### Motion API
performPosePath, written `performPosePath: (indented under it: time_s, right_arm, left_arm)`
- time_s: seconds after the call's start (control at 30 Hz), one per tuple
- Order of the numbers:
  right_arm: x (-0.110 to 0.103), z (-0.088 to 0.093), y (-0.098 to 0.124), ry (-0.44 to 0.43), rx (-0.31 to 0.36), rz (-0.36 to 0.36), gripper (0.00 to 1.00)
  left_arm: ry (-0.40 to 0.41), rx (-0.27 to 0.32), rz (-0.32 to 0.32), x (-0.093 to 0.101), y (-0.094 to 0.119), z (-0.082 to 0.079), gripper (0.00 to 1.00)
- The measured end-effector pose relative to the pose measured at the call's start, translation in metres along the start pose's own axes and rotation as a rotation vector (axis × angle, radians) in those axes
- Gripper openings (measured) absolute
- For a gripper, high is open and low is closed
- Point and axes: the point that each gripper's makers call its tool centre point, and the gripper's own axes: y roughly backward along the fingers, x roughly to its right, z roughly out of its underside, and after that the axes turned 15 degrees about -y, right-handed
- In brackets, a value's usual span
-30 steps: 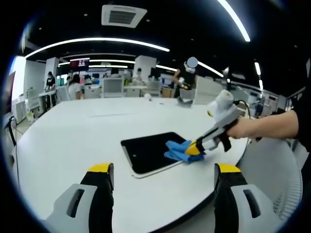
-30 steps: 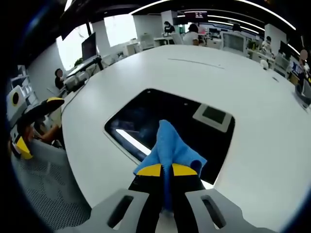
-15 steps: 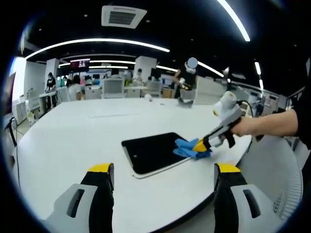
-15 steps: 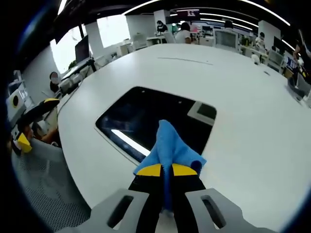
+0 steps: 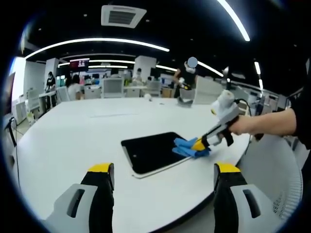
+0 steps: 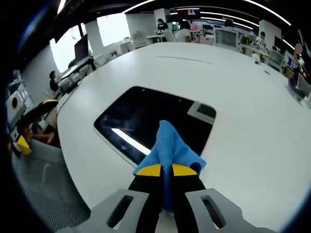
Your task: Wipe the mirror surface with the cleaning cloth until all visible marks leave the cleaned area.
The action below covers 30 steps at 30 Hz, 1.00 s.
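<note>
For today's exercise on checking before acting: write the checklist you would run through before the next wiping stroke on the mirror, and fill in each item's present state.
1. Cloth clamped in the right gripper: ok.
2. Cloth touching the mirror: ok, it lies on the mirror's edge nearest the right gripper.
3. Mirror lying flat on the table: ok.
4. Left gripper away from the mirror: ok, open and held back.
5. Marks gone from the glass: cannot tell; reflections cover it.
6. Mirror and cloth both in sight: ok.
</note>
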Motion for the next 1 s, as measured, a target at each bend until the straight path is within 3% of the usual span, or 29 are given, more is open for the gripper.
performPosePath:
  time_s: [0.7, 1.0]
  right_arm:
    - [0.016, -0.028, -0.019, -0.018, 0.005, 0.020, 0.01]
    - [0.019, -0.037, -0.024, -0.008, 0.019, 0.028, 0.01]
  left_arm:
    - [-0.015, -0.003, 0.007, 0.002, 0.000, 0.000, 0.80]
    - [-0.009, -0.004, 0.011, 0.002, -0.001, 0.000, 0.82]
